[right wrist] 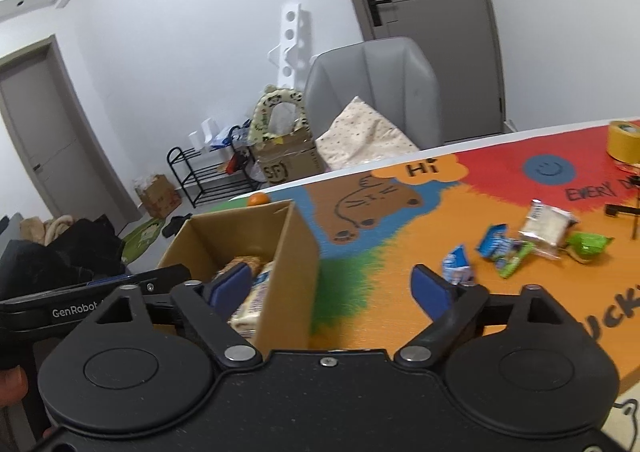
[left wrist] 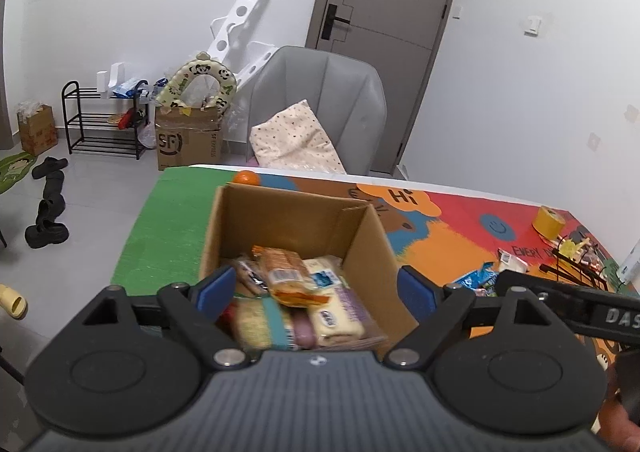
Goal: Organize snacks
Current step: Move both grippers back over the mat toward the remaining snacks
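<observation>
An open cardboard box (left wrist: 372,248) stands on the colourful table mat and holds several wrapped snacks (left wrist: 296,292), among them an orange packet and pale bread packets. My left gripper (left wrist: 316,288) hangs over the box's near side, open, with nothing between its blue pads. My right gripper (right wrist: 332,290) is open too. Its left finger is over the inside of the box (right wrist: 296,252) and its right finger over the mat. It holds nothing. Loose snacks lie on the mat to the right: blue packets (right wrist: 496,242), a white packet (right wrist: 546,226) and a green one (right wrist: 588,246).
A roll of yellow tape (right wrist: 624,140) sits at the far right of the mat, and an orange (left wrist: 247,177) lies behind the box. A grey chair (left wrist: 320,100) with a cushion stands behind the table. A black wire rack (left wrist: 576,272) lies near the loose snacks.
</observation>
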`<move>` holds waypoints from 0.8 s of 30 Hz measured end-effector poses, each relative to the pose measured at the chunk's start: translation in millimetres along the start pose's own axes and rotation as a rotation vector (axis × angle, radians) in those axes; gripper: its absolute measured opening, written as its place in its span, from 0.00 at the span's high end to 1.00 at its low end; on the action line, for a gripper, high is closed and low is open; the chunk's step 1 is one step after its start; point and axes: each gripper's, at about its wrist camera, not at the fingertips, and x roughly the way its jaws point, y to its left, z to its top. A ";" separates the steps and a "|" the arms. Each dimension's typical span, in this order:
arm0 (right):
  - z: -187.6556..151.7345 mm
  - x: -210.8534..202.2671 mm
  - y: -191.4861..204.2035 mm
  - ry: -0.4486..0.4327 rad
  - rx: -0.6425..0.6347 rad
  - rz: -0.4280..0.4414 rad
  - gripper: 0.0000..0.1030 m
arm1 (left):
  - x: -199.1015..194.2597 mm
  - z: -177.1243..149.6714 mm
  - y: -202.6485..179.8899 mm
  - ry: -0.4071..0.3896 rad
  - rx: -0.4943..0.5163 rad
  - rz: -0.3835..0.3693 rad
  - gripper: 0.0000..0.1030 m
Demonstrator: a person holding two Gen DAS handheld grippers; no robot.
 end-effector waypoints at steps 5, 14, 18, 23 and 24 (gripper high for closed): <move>-3.2 -15.6 -21.8 -0.016 0.026 -0.017 0.00 | 3.0 -2.9 -19.4 0.025 0.021 -0.011 0.08; -12.0 -30.3 -59.5 -0.018 0.088 -0.056 0.00 | 7.5 -11.2 -53.7 0.081 0.078 -0.036 0.05; -16.3 -39.8 -75.4 -0.024 0.107 -0.075 0.00 | 11.0 -15.2 -70.7 0.097 0.097 -0.054 0.05; -20.0 -49.7 -94.1 -0.031 0.124 -0.106 0.00 | 15.8 -17.8 -90.6 0.103 0.110 -0.076 0.05; -20.9 -51.6 -98.2 -0.032 0.130 -0.111 0.00 | 16.9 -18.3 -94.3 0.103 0.111 -0.081 0.05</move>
